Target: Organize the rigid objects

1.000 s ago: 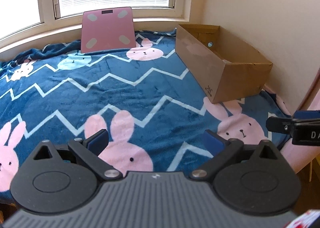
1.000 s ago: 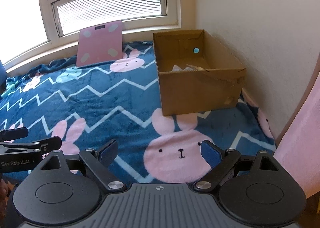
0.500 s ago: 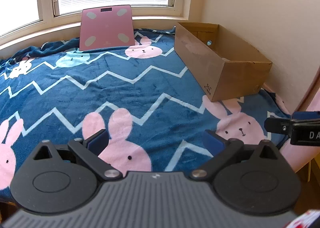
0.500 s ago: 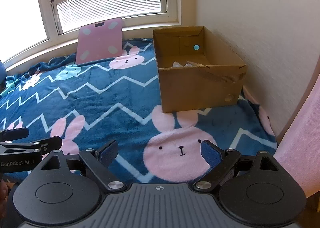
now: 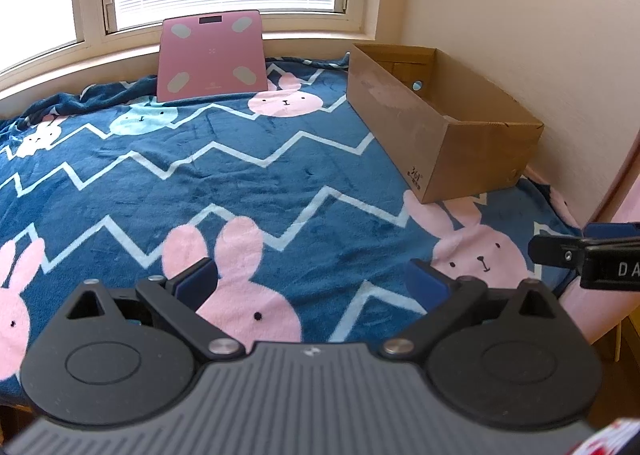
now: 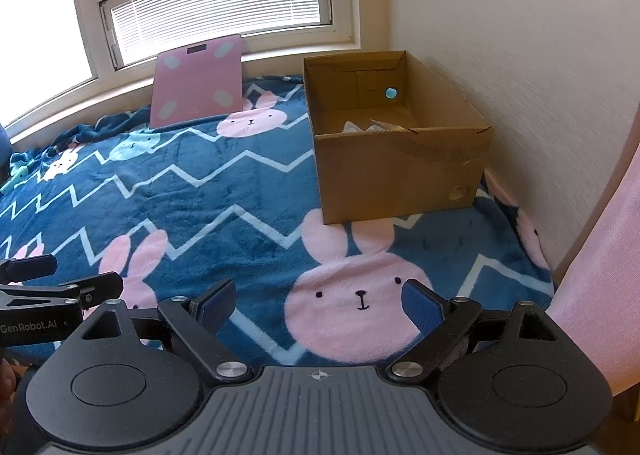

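Jaws on my left gripper point(image 5: 310, 283) and right gripper point(image 6: 318, 303) stand wide apart, gripping nothing, above the bunny blanket point(image 5: 240, 175). My cardboard box point(image 6: 400, 183) sits by the wall; the pink scale point(image 5: 212, 55) leans upright under the window.
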`<state>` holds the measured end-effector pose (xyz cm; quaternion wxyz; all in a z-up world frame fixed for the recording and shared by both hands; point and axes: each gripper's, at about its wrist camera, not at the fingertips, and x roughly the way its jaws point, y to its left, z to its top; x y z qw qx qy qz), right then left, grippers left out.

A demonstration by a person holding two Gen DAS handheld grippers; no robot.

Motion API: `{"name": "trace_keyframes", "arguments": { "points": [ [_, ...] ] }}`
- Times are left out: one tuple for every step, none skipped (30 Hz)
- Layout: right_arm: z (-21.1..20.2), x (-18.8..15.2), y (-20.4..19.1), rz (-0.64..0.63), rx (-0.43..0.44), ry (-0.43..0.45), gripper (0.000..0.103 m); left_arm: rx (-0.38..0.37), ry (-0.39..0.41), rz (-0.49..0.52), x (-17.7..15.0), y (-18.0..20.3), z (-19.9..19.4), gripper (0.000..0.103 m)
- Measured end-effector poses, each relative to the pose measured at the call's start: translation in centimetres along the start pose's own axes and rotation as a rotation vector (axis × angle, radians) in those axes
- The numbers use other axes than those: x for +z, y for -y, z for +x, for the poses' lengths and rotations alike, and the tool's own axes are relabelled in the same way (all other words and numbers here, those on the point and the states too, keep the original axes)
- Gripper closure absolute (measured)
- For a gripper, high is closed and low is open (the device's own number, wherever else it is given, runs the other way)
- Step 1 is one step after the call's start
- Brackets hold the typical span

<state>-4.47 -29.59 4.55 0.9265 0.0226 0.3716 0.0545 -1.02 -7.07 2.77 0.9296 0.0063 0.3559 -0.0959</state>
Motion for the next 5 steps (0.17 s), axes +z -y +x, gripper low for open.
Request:
{"name": "trace_keyframes", "arguments": {
  "points": [
    [0.02, -0.04, 0.09, 0.0, 0.0, -0.001, 0.016, -0.007, 0.001, -0.003, 0.01, -0.01, 0.02, 0.004],
    [0.03, -0.08, 0.11, 0.001, -0.001, -0.002, 0.016, -0.011, 0.005, -0.008, -0.03, -0.04, 0.01, 0.004],
    [0.04, -0.1, 0.16, 0.002, -0.002, -0.002, 0.016, -0.014, 0.009, -0.009, -0.09, -0.05, -0.04, 0.004],
    [0.03, -0.12, 0.18, 0.003, -0.002, -0.002, 0.016, -0.014, 0.009, -0.003, -0.12, 0.02, -0.03, 0.004],
    [0.04, -0.12, 0.18, 0.003, -0.002, -0.002, 0.016, -0.016, 0.009, 0.001, -0.16, 0.1, 0.02, 0.004]
  ]
}}
